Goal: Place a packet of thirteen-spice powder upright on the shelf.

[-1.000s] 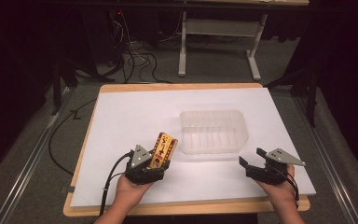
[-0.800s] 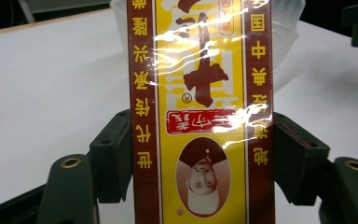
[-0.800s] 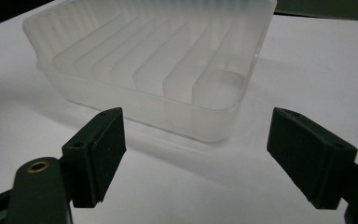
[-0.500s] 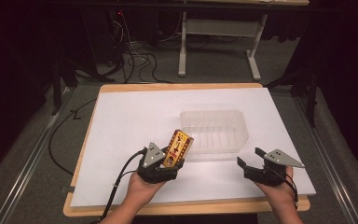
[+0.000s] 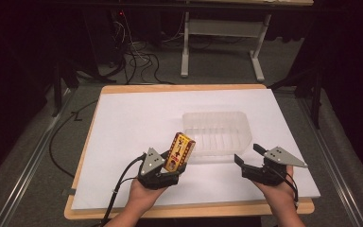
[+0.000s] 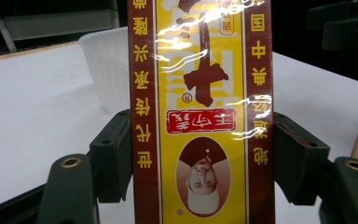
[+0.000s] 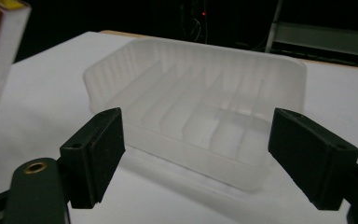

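High view: a person at a white-covered table point(image 5: 123, 123) holds the left gripper point(image 5: 163, 172) clamped on a yellow and dark red packet point(image 5: 179, 151), raised and tilted toward a ribbed, translucent plastic tray point(image 5: 217, 132) at mid-table. The packet's top end hangs just short of the tray's near left corner. The right gripper point(image 5: 248, 158) hovers near the tray's near right corner, jaws wide with nothing between them. In the left gripper view both pads press the packet's long edges. Cables point(image 5: 137, 61) and a desk frame point(image 5: 222, 42) lie on the floor beyond the table
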`<action>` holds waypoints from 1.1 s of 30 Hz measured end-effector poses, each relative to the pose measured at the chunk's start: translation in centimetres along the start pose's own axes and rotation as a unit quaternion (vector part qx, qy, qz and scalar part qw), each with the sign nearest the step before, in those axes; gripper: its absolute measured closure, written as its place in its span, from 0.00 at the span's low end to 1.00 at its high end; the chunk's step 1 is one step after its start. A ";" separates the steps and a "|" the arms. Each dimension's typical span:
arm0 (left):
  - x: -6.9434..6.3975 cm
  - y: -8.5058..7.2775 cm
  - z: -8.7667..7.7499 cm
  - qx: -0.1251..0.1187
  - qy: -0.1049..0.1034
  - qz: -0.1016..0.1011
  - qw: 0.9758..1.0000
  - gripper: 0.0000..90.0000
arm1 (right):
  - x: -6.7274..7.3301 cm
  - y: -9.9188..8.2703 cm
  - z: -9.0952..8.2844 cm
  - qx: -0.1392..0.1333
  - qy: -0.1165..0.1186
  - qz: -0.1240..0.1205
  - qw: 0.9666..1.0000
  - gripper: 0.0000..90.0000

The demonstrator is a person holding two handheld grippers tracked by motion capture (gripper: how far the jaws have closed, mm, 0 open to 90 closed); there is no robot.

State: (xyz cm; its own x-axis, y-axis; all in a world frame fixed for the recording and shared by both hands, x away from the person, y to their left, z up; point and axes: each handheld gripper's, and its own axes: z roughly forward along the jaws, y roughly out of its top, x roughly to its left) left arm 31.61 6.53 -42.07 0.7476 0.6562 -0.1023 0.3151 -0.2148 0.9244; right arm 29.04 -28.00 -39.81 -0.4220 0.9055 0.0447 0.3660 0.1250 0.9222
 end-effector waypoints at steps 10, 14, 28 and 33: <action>-0.3 -0.1 0.2 0.001 0.005 0.009 1.000 0.36 | 3.1 2.8 2.3 -0.006 0.034 -0.004 0.999 0.21; -0.5 -0.1 0.3 0.002 0.003 0.010 1.000 0.36 | 4.4 3.7 3.1 -0.013 0.047 -0.008 0.999 0.21; -1.2 -0.6 1.0 0.016 0.002 0.021 1.000 0.36 | 7.2 5.3 3.7 -0.038 0.096 0.000 0.995 0.20; -1.8 -0.9 1.3 0.022 -0.003 0.030 0.999 0.36 | 7.3 4.6 3.8 -0.031 0.112 0.013 0.993 0.20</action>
State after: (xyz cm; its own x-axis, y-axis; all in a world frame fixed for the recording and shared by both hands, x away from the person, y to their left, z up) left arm 30.72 4.56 -43.16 0.7688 0.6376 -0.0493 0.2956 -0.2858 0.9115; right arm 30.78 -19.28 -36.66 -0.5900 0.7939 0.1470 0.3309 0.0717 0.9409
